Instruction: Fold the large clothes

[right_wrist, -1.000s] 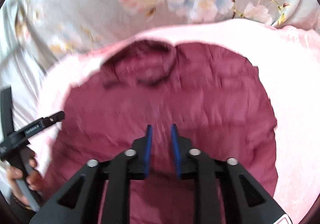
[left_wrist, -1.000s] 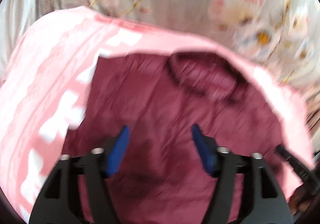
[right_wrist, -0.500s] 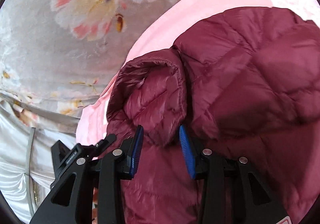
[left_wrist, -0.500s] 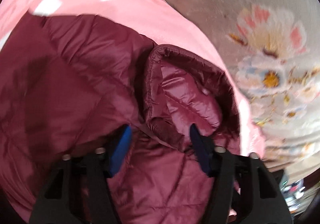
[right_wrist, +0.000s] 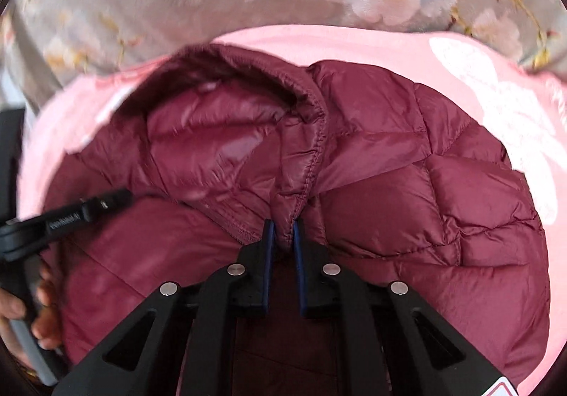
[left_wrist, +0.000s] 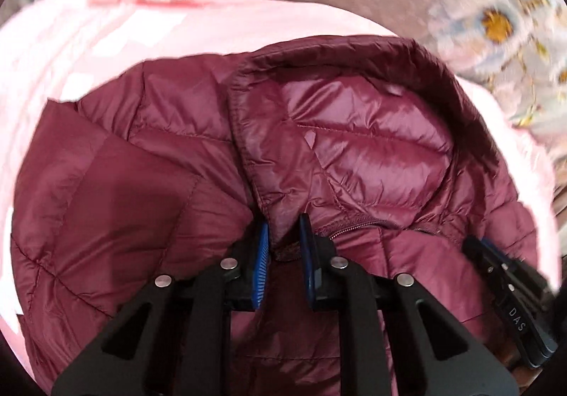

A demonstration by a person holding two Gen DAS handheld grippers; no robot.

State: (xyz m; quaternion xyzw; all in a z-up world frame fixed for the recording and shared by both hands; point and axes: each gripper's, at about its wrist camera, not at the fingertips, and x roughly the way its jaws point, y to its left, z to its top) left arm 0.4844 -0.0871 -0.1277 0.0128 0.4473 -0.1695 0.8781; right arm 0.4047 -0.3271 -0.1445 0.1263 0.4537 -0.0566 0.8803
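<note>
The maroon puffer jacket [left_wrist: 149, 204] is spread on a pink blanket [left_wrist: 88, 41]. Since a second ago, both collar [left_wrist: 354, 134] corners have been reached: left gripper [left_wrist: 283, 240] and right gripper [right_wrist: 281, 236] are closing, fabric pinched between their pads, ready for folding.

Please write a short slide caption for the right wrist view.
Right gripper closing on the collar edge of a maroon puffer jacket on pink cloth.

My left gripper [left_wrist: 283, 247] and right gripper [right_wrist: 282, 240] share one build: black angular frames, round silver screws, ribbed blue pads. White lettering marks each black body; a red-edged label shows at lower right in my right wrist view.
</note>
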